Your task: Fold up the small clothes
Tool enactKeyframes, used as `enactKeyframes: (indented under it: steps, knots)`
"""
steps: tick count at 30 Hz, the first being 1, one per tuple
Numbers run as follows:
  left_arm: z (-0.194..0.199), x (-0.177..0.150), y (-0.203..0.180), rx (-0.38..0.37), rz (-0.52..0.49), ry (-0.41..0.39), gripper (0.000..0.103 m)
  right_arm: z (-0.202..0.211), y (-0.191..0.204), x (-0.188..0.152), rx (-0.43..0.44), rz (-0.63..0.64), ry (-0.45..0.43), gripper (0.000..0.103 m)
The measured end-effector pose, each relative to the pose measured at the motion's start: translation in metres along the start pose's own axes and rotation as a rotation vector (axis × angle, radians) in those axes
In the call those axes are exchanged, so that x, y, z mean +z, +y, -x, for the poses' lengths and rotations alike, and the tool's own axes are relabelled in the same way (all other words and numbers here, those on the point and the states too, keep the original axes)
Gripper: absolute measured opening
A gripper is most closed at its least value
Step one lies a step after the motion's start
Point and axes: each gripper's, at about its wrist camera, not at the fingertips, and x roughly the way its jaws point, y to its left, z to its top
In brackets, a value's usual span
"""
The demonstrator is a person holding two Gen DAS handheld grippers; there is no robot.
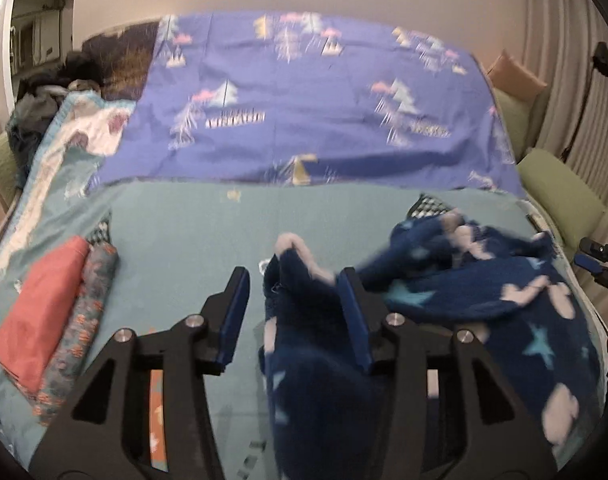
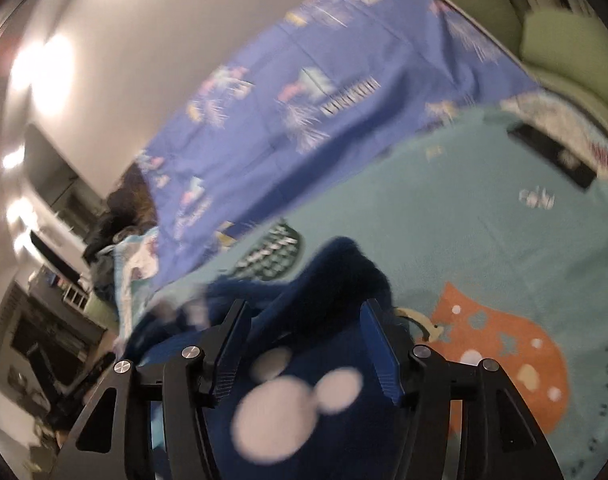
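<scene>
A navy fleece garment [image 1: 504, 308] with pale stars and blotches lies crumpled on the teal bed cover [image 1: 192, 232], right of centre. My left gripper [image 1: 294, 280] stands open over the garment's left edge. A fold of the fleece rises between its jaws against the right finger, and the left pad is bare. In the right wrist view the same garment [image 2: 304, 392] bulges up between the jaws of my right gripper [image 2: 304, 306], whose pads stand apart and do not pinch it. That right gripper [image 1: 600, 268] also shows at the far right edge of the left wrist view.
A folded coral piece [image 1: 40, 308] and a folded patterned piece [image 1: 88, 312] lie side by side at the left. A purple printed sheet [image 1: 304, 100] covers the back of the bed. Green cushions [image 1: 556, 188] line the right side. A checkered cloth [image 2: 272, 256] peeks out behind the garment.
</scene>
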Motion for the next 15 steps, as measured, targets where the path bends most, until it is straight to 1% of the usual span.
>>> enactKeyframes:
  steps: [1, 2, 3, 4, 5, 6, 7, 8, 9, 11, 12, 13, 14, 15]
  knots:
    - [0.010, 0.000, -0.001, -0.007, -0.006, -0.014, 0.049, 0.007, 0.009, -0.003, 0.003, 0.033, 0.003, 0.059]
    - [0.022, -0.002, -0.004, -0.030, -0.016, -0.026, 0.049, 0.013, 0.021, -0.009, -0.004, 0.081, 0.019, 0.059]
    - [0.030, -0.005, -0.010, -0.069, -0.038, -0.022, 0.049, 0.015, 0.037, -0.017, -0.021, 0.159, 0.058, 0.059]
    - [0.033, -0.008, -0.015, -0.101, -0.064, -0.006, 0.049, 0.012, 0.050, -0.025, -0.033, 0.220, 0.092, 0.059]
    - [0.035, -0.013, -0.025, -0.139, -0.108, 0.027, 0.049, 0.007, 0.063, -0.034, -0.047, 0.280, 0.129, 0.056]
    - [0.033, -0.018, -0.037, -0.159, -0.157, 0.064, 0.049, 0.001, 0.072, -0.040, -0.053, 0.321, 0.157, 0.054]
    - [0.028, -0.023, -0.049, -0.163, -0.210, 0.101, 0.049, -0.006, 0.082, -0.046, -0.056, 0.361, 0.187, 0.049]
    - [0.022, -0.028, -0.060, -0.158, -0.256, 0.126, 0.049, -0.014, 0.091, -0.052, -0.059, 0.395, 0.216, 0.044]
    - [0.013, -0.032, -0.074, -0.142, -0.317, 0.145, 0.049, -0.026, 0.099, -0.058, -0.068, 0.426, 0.249, 0.043]
    - [-0.008, -0.037, -0.098, -0.111, -0.415, 0.186, 0.049, -0.051, 0.107, -0.061, -0.086, 0.446, 0.306, 0.039]
    - [-0.017, -0.036, -0.105, -0.102, -0.440, 0.199, 0.049, -0.065, 0.109, -0.059, -0.097, 0.445, 0.333, 0.038]
    - [-0.025, -0.032, -0.110, -0.091, -0.452, 0.197, 0.049, -0.073, 0.110, -0.055, -0.102, 0.439, 0.339, 0.036]
    - [-0.032, -0.026, -0.112, -0.077, -0.458, 0.186, 0.049, -0.080, 0.108, -0.047, -0.100, 0.426, 0.327, 0.036]
    - [-0.042, -0.019, -0.114, -0.051, -0.464, 0.162, 0.049, -0.089, 0.104, -0.031, -0.104, 0.401, 0.292, 0.036]
